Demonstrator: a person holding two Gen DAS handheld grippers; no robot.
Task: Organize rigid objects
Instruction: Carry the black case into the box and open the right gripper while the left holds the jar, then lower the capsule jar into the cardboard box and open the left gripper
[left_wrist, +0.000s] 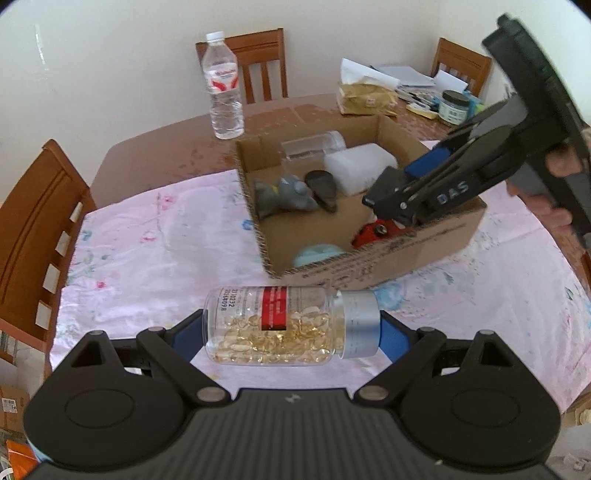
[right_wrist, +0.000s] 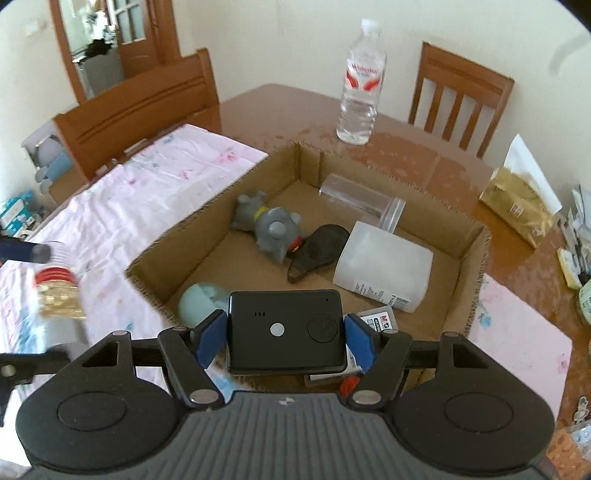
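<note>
My left gripper (left_wrist: 291, 328) is shut on a clear capsule bottle (left_wrist: 273, 325) with a silver cap and red label, held sideways above the pink cloth, just in front of the cardboard box (left_wrist: 369, 266). My right gripper (right_wrist: 284, 332) is shut on a flat black device (right_wrist: 286, 330), held over the box's near side (right_wrist: 147, 258). It shows in the left wrist view (left_wrist: 391, 199) reaching into the box. The box holds a grey toy (right_wrist: 269, 225), a black pouch (right_wrist: 321, 243), a white container (right_wrist: 384, 269), a clear jar (right_wrist: 358, 201), a pale blue ball (right_wrist: 201, 301) and a red item (left_wrist: 376, 230).
A water bottle (left_wrist: 221, 85) stands on the brown table behind the box. A tissue pack (right_wrist: 517, 203) and clutter lie at the far right. Wooden chairs (left_wrist: 33, 221) surround the table. A pink cloth (left_wrist: 147, 240) covers the near half.
</note>
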